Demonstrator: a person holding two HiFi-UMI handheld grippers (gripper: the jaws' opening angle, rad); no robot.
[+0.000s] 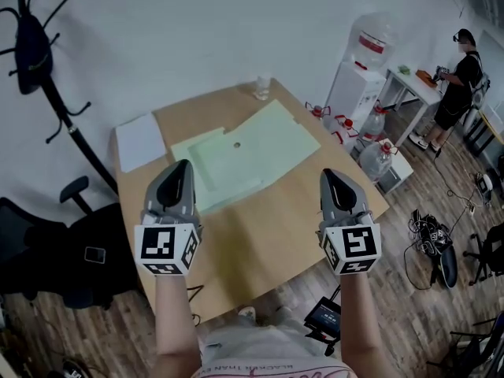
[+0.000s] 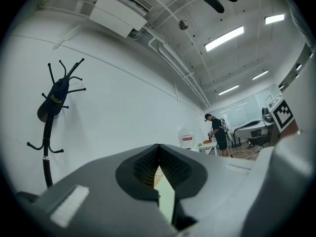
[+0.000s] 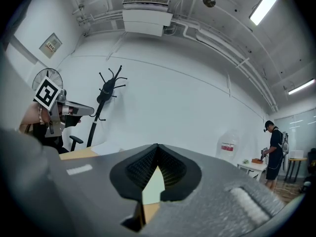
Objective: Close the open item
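Left gripper (image 1: 181,168) and right gripper (image 1: 331,174) hover, jaws pressed together, empty. Open green folder (image 1: 264,144) lies flat on the table (image 1: 260,242), just ahead of both tips. Red label on the water jug (image 1: 372,42) is too small to read.

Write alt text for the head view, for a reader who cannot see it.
The left gripper and right gripper hover shut and empty above a wooden table where a pale green folder lies open. A white sheet lies to its left and a glass stands at the far edge.
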